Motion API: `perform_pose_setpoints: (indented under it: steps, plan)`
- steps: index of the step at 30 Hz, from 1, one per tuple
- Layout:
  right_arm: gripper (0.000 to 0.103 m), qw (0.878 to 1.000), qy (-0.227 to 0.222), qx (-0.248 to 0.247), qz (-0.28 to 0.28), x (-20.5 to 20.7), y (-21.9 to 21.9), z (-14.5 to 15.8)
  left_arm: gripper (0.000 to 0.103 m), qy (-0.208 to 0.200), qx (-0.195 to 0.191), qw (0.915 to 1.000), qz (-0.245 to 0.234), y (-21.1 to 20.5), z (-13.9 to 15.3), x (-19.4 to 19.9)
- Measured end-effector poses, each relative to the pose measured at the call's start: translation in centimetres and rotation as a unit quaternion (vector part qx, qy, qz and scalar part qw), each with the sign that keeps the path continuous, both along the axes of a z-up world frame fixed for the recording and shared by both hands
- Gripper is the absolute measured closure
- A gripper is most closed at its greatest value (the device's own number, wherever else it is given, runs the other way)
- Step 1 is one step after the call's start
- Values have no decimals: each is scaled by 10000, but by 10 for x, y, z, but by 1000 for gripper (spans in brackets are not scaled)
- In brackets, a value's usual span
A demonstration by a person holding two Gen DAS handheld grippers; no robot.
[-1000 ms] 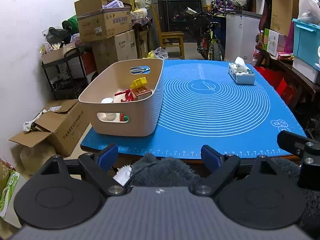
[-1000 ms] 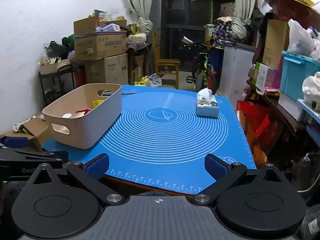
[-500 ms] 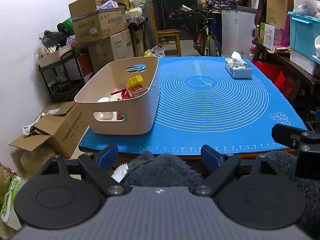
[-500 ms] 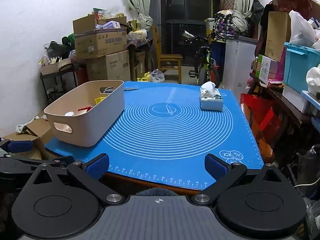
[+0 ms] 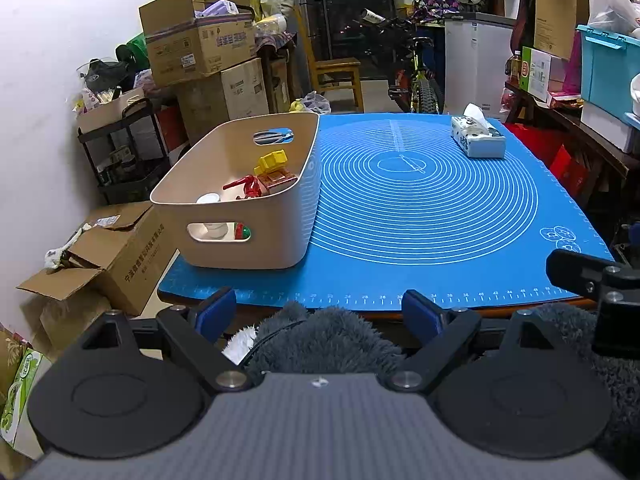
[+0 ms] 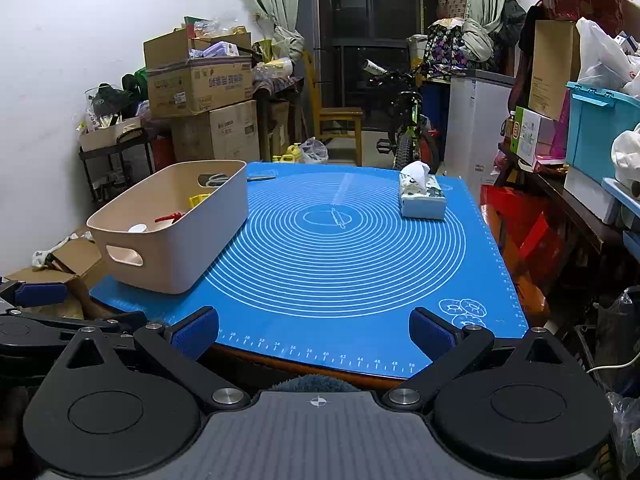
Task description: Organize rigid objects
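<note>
On the bench's left side sits the bin (image 5: pixel 256 196), on the blue mat (image 5: pixel 420 216), and the task's rigid things are already inside it: a yellow block (image 5: pixel 272 160), a red toy (image 5: pixel 250 186), a white cup (image 5: pixel 208 199). Scissors (image 6: pixel 260 178) lie on the mat just behind the bin's far end, so I judge the sorting nearly done, with them as a possible last piece. A tissue box (image 6: pixel 422 196) stands well apart at the far right; it looks soft, so I would leave it.

To do this step well, I would check the mat for strays first, then reach past the bin's far wall from above and take the scissors across their narrow middle, without nudging the bin.

My 2 hands hover off the bench's near edge, both tilted moderately downward toward the mat. My left gripper (image 5: pixel 320 314) has its fingers spread wide with nothing between them, only my fuzzy sleeve (image 5: pixel 332 340) below. My right gripper (image 6: pixel 314 332) is likewise wide apart and empty, just right of the left.
</note>
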State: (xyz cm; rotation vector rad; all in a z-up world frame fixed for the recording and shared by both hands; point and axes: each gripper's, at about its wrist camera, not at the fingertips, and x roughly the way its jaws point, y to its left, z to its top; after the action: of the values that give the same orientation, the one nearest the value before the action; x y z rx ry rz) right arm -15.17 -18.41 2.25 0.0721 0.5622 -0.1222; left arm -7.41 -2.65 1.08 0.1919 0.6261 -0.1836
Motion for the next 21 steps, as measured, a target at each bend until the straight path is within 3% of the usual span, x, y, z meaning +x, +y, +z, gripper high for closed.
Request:
perform_pose_setpoints:
  steps: [21]
  plan:
    - [2,10000,14,7,-9,0,-2,0,13,-4,-11,10000,9,1,0,1]
